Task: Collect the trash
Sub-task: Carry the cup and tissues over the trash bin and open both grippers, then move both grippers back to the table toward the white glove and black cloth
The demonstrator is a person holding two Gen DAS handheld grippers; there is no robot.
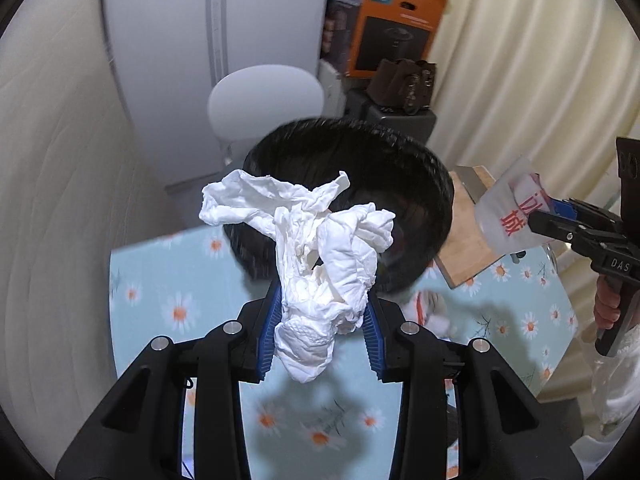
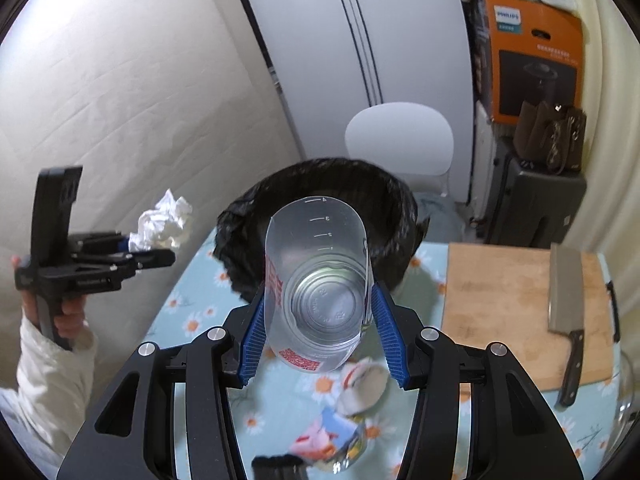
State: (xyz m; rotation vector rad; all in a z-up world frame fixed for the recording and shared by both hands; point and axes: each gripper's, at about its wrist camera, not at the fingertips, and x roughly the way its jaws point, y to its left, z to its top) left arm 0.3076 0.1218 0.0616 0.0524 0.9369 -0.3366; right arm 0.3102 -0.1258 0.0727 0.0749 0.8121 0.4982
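Note:
My left gripper (image 1: pixel 320 320) is shut on a crumpled white tissue (image 1: pixel 316 248) and holds it above the table, just in front of the black-lined trash bin (image 1: pixel 420 184). My right gripper (image 2: pixel 320 320) is shut on a clear plastic cup (image 2: pixel 316 280) with red print, held on its side with its mouth toward the bin (image 2: pixel 240 224). The left gripper with the tissue (image 2: pixel 164 220) shows at the left of the right wrist view. The right gripper with the cup (image 1: pixel 508 208) shows at the right of the left wrist view.
A flowered tablecloth (image 1: pixel 160 280) covers the table. A wooden cutting board (image 2: pixel 500 312) with a cleaver (image 2: pixel 564 292) lies at the right. Crumpled wrappers (image 2: pixel 360 388) and a colourful packet (image 2: pixel 332 440) lie on the table. A white chair (image 2: pixel 400 136) stands behind the bin.

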